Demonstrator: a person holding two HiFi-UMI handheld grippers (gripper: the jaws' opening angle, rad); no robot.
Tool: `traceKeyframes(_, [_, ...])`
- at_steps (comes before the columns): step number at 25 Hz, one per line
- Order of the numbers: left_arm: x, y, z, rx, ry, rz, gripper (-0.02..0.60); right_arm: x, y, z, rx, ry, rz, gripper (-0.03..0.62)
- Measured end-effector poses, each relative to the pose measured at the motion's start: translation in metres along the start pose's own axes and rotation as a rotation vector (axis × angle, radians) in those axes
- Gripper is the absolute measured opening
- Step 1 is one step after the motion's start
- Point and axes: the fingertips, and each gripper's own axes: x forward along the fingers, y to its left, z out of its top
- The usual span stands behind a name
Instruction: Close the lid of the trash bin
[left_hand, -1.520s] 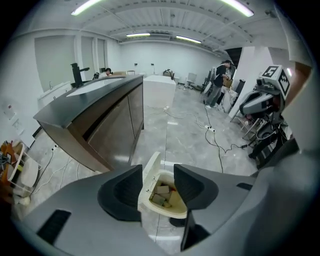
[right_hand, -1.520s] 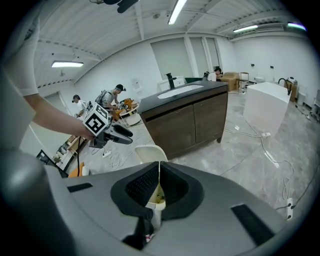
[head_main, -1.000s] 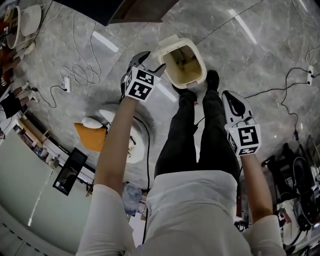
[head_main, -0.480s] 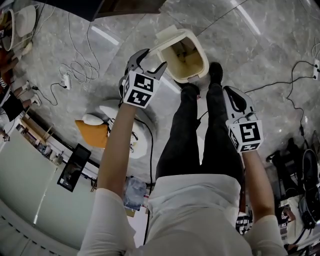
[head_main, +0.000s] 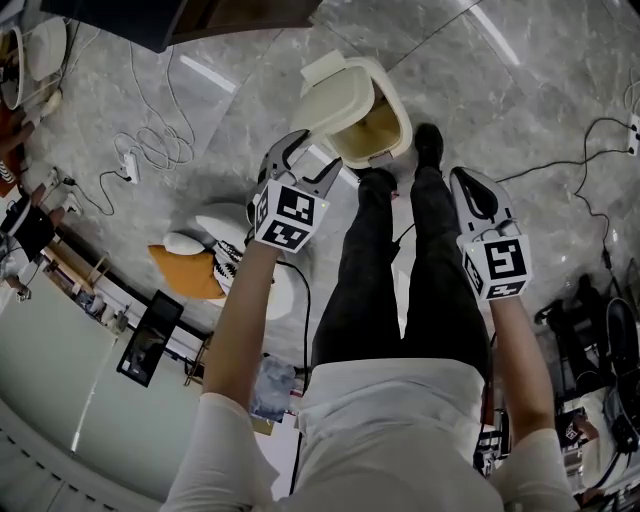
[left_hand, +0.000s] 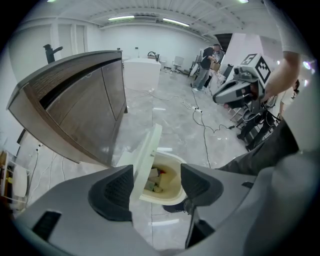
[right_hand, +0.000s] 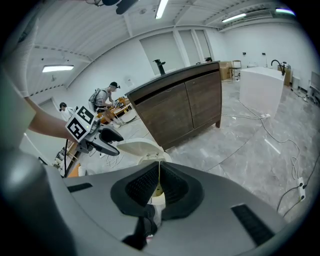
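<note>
A cream trash bin stands on the grey floor in front of the person's shoes. Its lid is tilted half over the opening, and rubbish shows inside. My left gripper is open just beside the lid's near edge; I cannot tell if it touches. In the left gripper view the lid stands on edge between the open jaws, above the bin. My right gripper is shut on nothing, held over the right leg. In the right gripper view the lid shows beyond the shut jaws.
A dark wooden cabinet stands behind the bin. White cables and a power strip lie on the floor at the left. A white and orange object sits below the left arm. Black cables run at the right.
The lid has swung from standing behind the bin to half over the opening. My left gripper has drawn back towards the body. The right gripper has barely moved.
</note>
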Motion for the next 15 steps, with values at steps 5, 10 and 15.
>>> traceKeyframes(5, [0.009, -0.018, -0.005, -0.001, -0.003, -0.024, 0.299, 0.005, -0.008, -0.020, 0.010, 0.024, 0.000, 0.031])
traceKeyframes(10, [0.027, -0.038, -0.017, -0.016, 0.011, -0.061, 0.299, 0.012, -0.006, -0.035, 0.001, 0.040, 0.014, 0.031])
traceKeyframes(15, [0.043, -0.065, -0.034, -0.017, 0.043, -0.108, 0.299, 0.016, -0.008, -0.046, 0.009, 0.050, 0.017, 0.031])
